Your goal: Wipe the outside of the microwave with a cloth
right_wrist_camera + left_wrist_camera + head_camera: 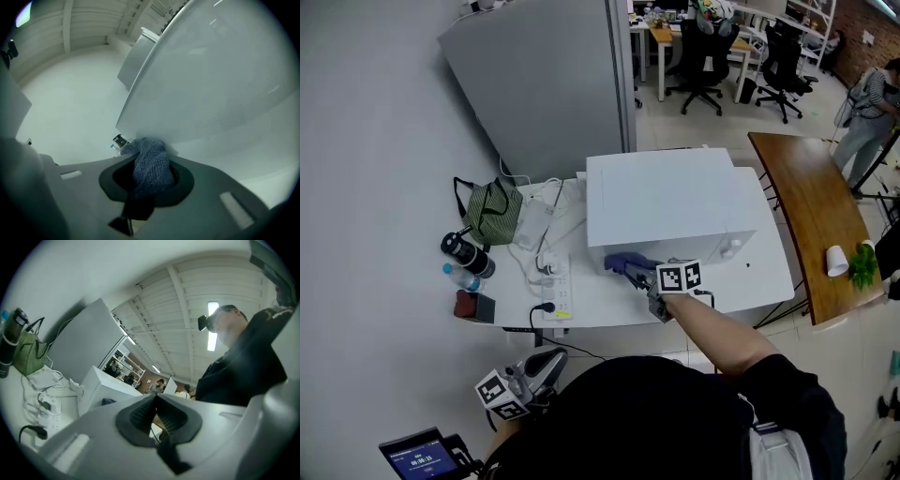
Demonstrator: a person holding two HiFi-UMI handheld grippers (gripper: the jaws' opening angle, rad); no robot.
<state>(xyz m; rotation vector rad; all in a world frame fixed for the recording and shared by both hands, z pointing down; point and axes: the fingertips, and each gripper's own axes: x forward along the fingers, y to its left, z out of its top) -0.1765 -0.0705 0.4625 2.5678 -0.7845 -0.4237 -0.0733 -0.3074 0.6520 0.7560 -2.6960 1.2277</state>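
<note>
From the head: hold the right claw (639, 277) pinched on the blue cloth (622, 262), pressed to the white microwave's (670, 202) near face at its lower left corner; probably best swept in even, overlapping strokes. Left claw (549, 362) low, off the tabletop (609, 306).

From the left gripper: pinched together on nothing.

From the right gripper: cloth bunched between the jaws, touching the panel; worth flattening for fuller contact.

Beside the microwave, power strip (557, 289), cables (546, 246), striped bag (492, 211); beyond, office floor with chairs (703, 47).
</note>
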